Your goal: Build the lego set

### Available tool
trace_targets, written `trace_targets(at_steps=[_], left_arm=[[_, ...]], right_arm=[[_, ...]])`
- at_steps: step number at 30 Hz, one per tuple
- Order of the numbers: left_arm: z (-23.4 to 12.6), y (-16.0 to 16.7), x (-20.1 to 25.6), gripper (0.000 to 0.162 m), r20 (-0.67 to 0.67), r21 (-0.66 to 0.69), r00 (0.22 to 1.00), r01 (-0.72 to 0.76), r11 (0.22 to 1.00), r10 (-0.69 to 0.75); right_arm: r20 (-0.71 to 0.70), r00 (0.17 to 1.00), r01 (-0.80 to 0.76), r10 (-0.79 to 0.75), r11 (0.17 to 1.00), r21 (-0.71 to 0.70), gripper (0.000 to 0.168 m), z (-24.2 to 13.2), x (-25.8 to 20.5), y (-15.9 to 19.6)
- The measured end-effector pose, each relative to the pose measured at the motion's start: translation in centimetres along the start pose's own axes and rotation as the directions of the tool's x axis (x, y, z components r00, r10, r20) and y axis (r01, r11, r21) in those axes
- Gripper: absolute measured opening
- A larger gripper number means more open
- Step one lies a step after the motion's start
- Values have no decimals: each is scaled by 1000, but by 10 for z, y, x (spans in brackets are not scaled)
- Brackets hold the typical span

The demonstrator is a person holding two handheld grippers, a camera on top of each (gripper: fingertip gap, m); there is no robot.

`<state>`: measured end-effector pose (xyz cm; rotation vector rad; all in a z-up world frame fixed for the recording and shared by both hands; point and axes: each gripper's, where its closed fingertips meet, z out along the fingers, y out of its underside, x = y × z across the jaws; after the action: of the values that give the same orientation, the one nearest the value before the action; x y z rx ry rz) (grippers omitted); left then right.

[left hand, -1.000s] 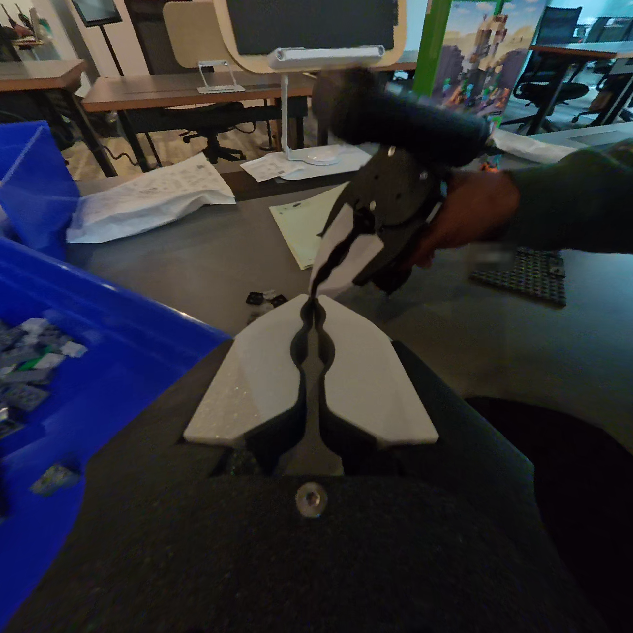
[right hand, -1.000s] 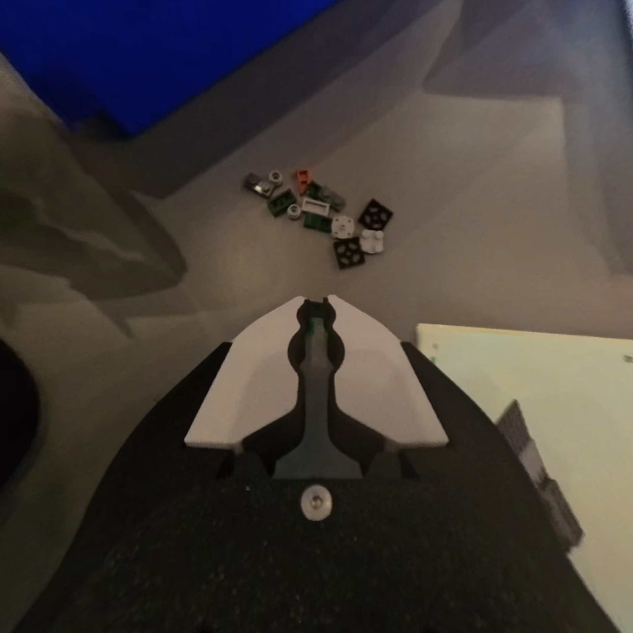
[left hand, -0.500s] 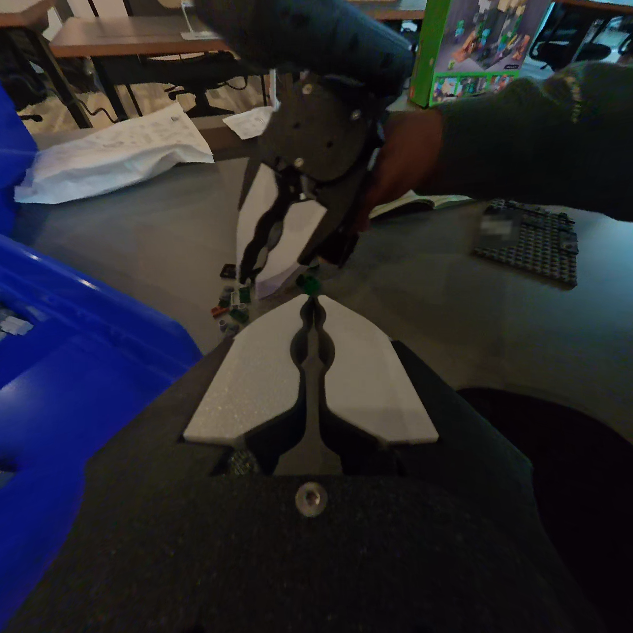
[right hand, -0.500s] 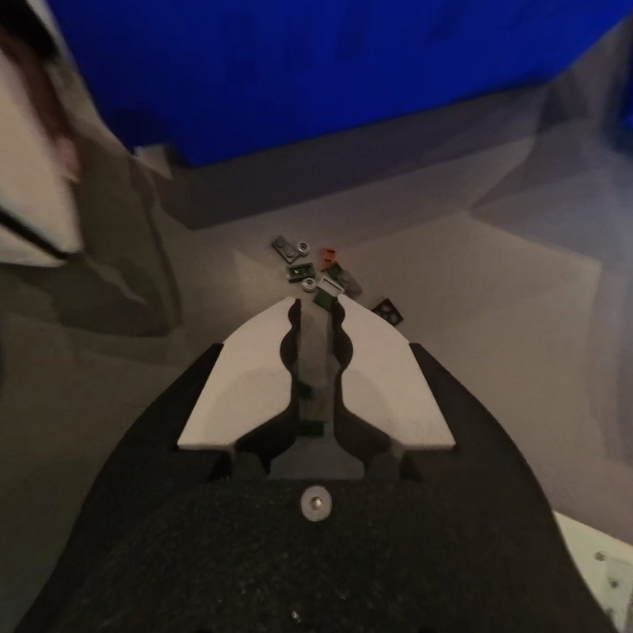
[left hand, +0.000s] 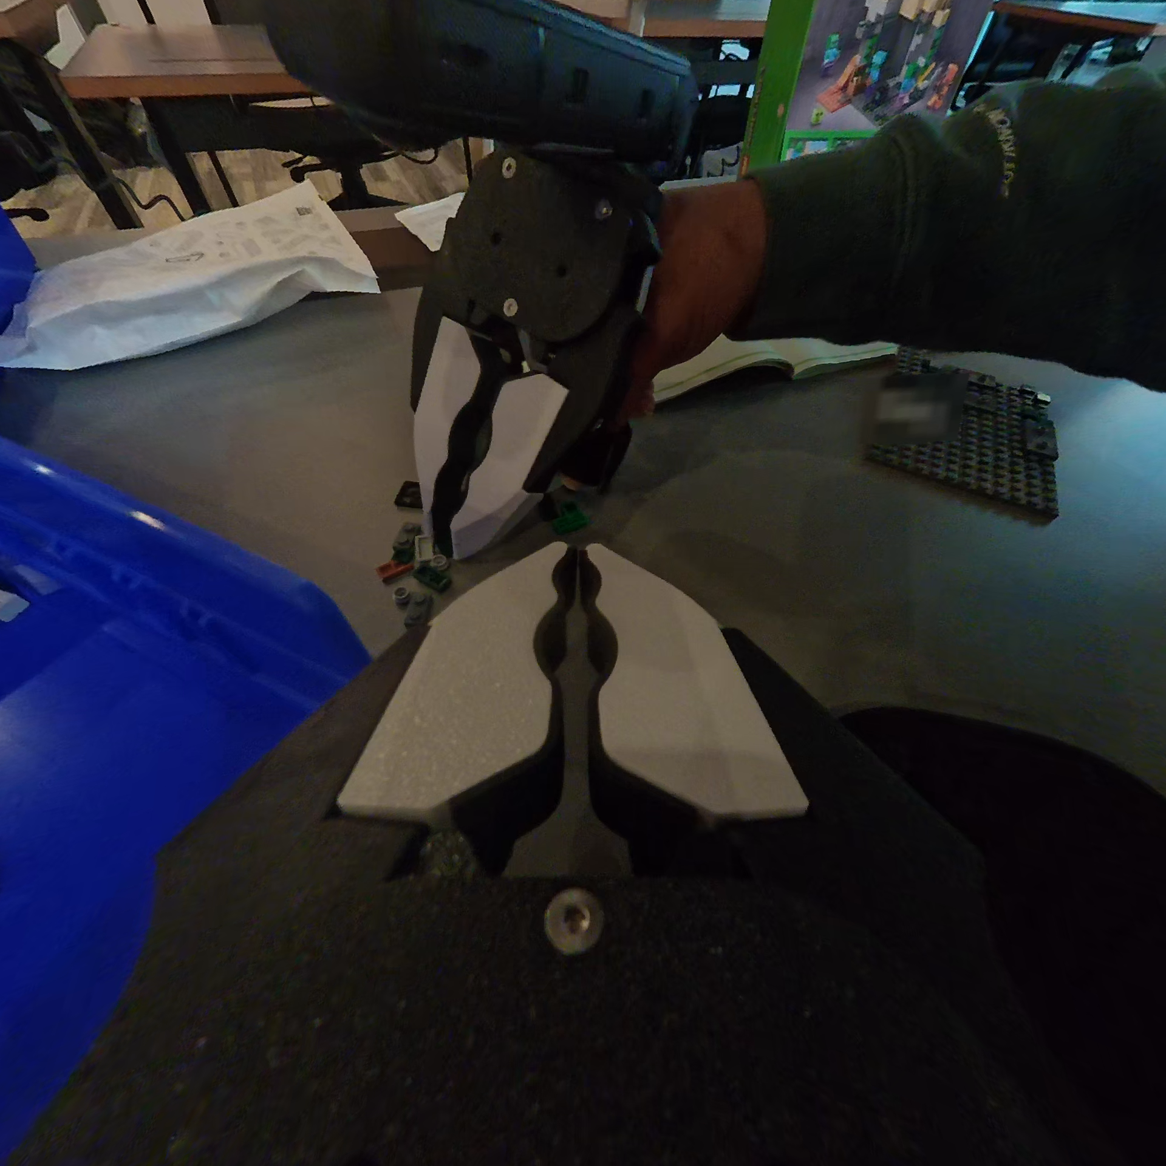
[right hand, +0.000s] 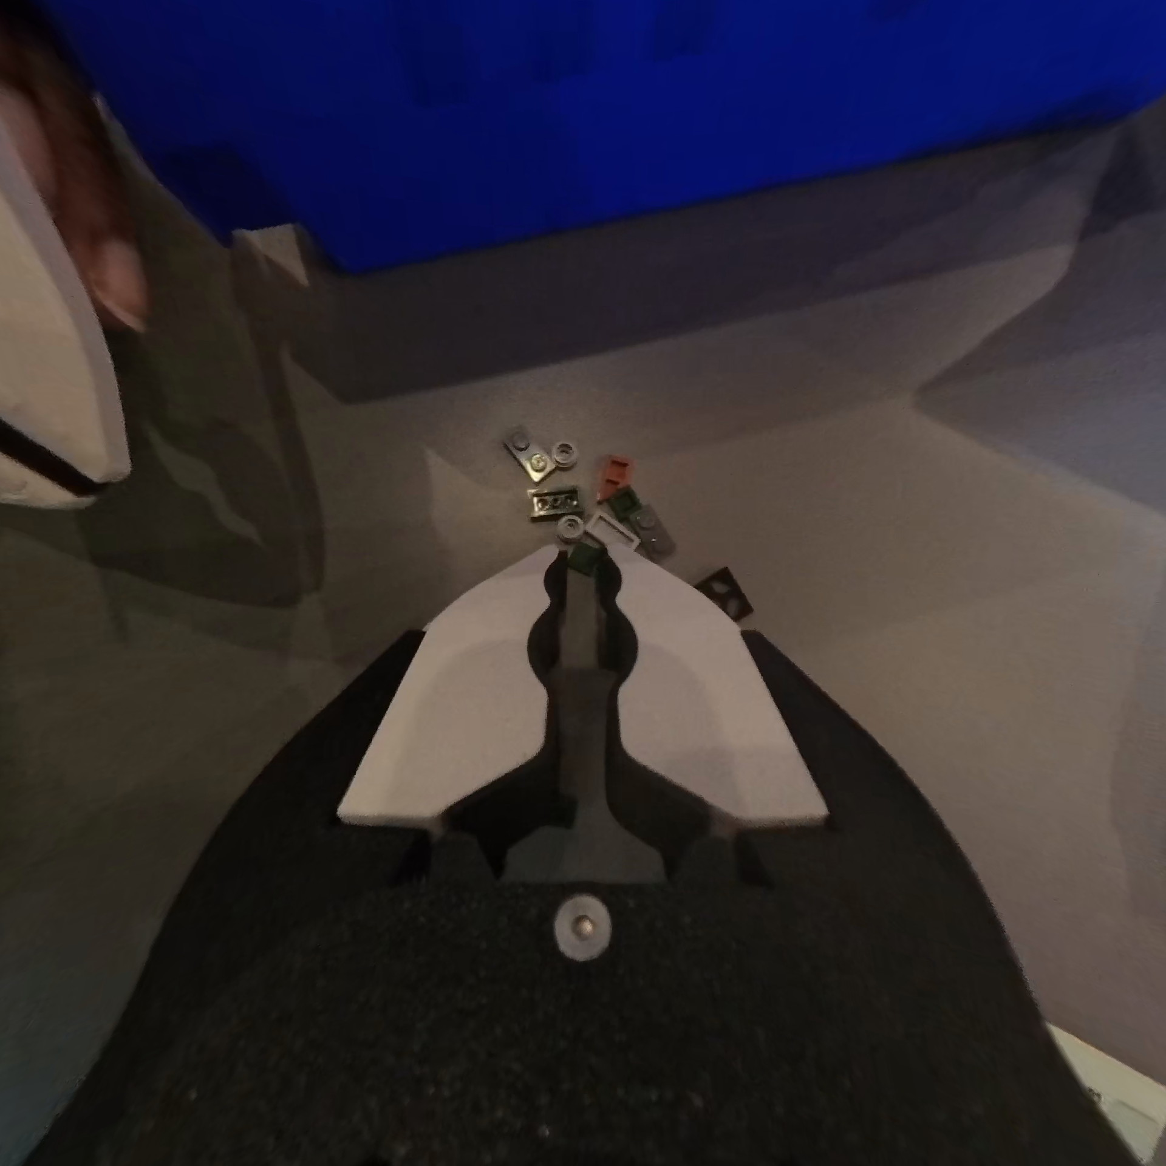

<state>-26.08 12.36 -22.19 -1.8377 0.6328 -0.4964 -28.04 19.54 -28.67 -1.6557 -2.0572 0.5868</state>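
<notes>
Several small Lego pieces (right hand: 580, 498) lie in a pile on the grey table (right hand: 883, 568), next to the blue bin. My right gripper (right hand: 583, 556) points down into the pile. Its white fingers have narrowed onto a dark green piece (right hand: 585, 559) that still rests on the table. In the left wrist view the right gripper (left hand: 445, 549) stands over the pile (left hand: 416, 571). A bright green piece (left hand: 570, 518) lies loose on the table. My left gripper (left hand: 575, 553) is shut and empty just short of it. A dark studded baseplate (left hand: 971, 454) lies at the right.
A blue bin (left hand: 126, 662) fills the left side and also shows in the right wrist view (right hand: 568, 126). An open instruction booklet (left hand: 757, 363), a white paper bag (left hand: 189, 271) and the set's box (left hand: 852, 76) lie behind. A person's sleeve (left hand: 946, 240) reaches across. The gap from one gripper's tips to the other's is roughly 10 cm.
My right gripper opened and dropped the bright green piece on the table. It then went down to the pile and narrowed onto a dark green piece. My left gripper stayed shut.
</notes>
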Motion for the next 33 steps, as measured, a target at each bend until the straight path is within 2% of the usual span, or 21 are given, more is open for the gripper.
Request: trace_targets(at_steps=[6, 11, 15, 23, 29, 33], left_arm=[[0, 1, 0, 0, -2, 2, 1000, -1, 1000, 1], [0, 3, -1, 1, -7, -6, 1000, 1, 1000, -1], [2, 3, 3, 1, -21, -19, 1000, -11, 1000, 11], [13, -2, 24, 2, -66, -61, 995, -74, 995, 70], [20, -6, 37, 3, -81, -91, 992, -109, 990, 102], [24, -4, 40, 3, -82, -117, 991, -113, 987, 104]], right_arm=[[54, 998, 35, -36, 999, 11, 8, -2, -9, -3], [55, 996, 73, -76, 996, 51, 8, -27, -41, -5], [0, 1000, 28, -28, 999, 29, 8, -56, -68, 23], [-153, 964, -220, 216, 976, -9, 8, -94, -81, 105], [-182, 950, -255, 255, 967, 24, 10, -92, -83, 118], [-178, 943, -268, 280, 959, 87, 22, -97, -84, 113]])
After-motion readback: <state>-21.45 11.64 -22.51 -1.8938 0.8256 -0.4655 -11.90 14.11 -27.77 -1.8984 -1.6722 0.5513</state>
